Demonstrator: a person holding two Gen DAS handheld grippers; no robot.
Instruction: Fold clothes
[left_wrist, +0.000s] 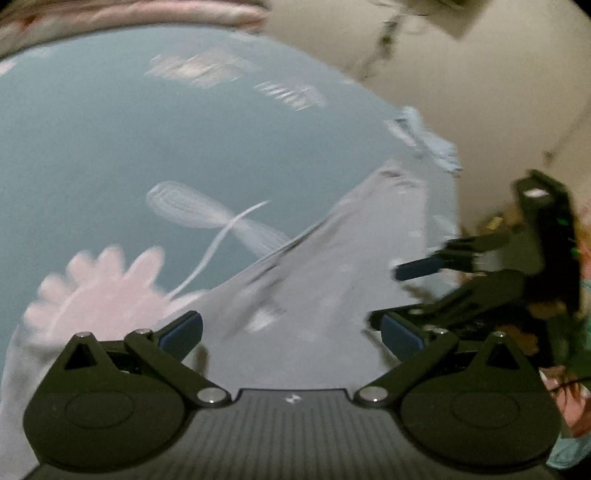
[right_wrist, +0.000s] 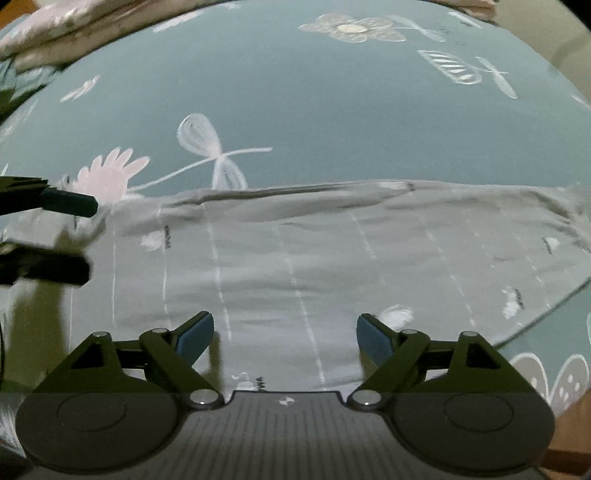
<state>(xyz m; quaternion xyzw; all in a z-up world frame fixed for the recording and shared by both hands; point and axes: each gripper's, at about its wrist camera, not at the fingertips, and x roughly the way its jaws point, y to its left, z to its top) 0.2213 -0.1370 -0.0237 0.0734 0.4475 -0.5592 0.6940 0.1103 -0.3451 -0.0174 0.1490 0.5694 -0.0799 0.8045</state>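
A light grey garment (right_wrist: 332, 258) with thin white stripes and small prints lies flat on a teal bedsheet (right_wrist: 295, 92), its far edge folded into a ridge. My right gripper (right_wrist: 284, 338) hovers over its near part, jaws wide open and nothing between the blue pads. In the left wrist view the same grey garment (left_wrist: 314, 280) runs diagonally, blurred. My left gripper (left_wrist: 291, 332) stands open above it, empty. The right gripper (left_wrist: 406, 295) shows at the right of that view. The left gripper's fingers (right_wrist: 70, 205) reach in from the left edge of the right wrist view.
The bedsheet (left_wrist: 147, 147) carries white leaf and pink flower prints (left_wrist: 99, 291). A pink quilt (right_wrist: 55, 33) is bunched along the far edge. Beyond the bed's right side is a cream floor (left_wrist: 480, 110) with a cable. A wooden edge (right_wrist: 569, 439) shows at lower right.
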